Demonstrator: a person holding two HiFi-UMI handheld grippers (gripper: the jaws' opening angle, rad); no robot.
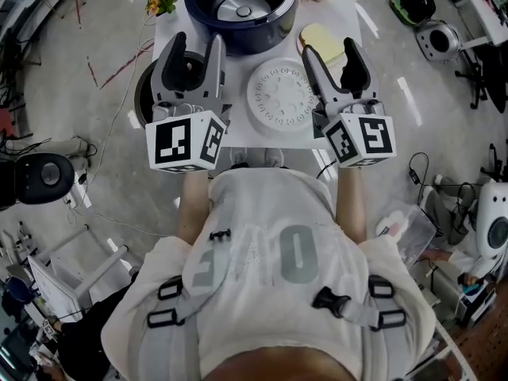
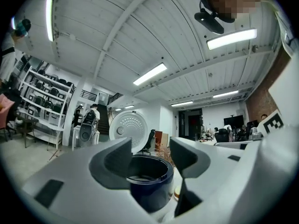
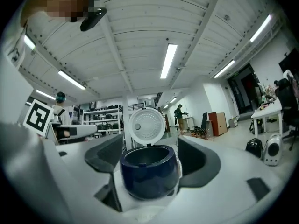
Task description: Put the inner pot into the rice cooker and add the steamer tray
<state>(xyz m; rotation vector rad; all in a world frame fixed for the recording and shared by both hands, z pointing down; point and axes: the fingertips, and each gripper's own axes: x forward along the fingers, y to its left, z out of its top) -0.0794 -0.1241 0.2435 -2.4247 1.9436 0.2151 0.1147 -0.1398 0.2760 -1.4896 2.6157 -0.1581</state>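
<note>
The dark blue rice cooker (image 1: 240,6) stands open at the far side of the white table (image 1: 238,78), its bowl empty. A dark inner pot (image 1: 143,94) sits at the table's left edge, mostly hidden under my left gripper (image 1: 196,44). The white perforated steamer tray (image 1: 280,94) lies flat in the middle. My right gripper (image 1: 330,51) hovers to the tray's right. Both grippers are open and hold nothing. In the left gripper view, the cooker (image 2: 152,181) and its raised lid (image 2: 127,130) show beyond the left gripper (image 2: 150,148). The right gripper (image 3: 149,148) frames the cooker (image 3: 149,171) too.
A yellow pad (image 1: 321,42) lies at the table's far right, beside my right gripper. Small flowers (image 1: 161,1) stand at the far left corner. Cables, stands and round dark gear (image 1: 413,5) lie on the floor around the table.
</note>
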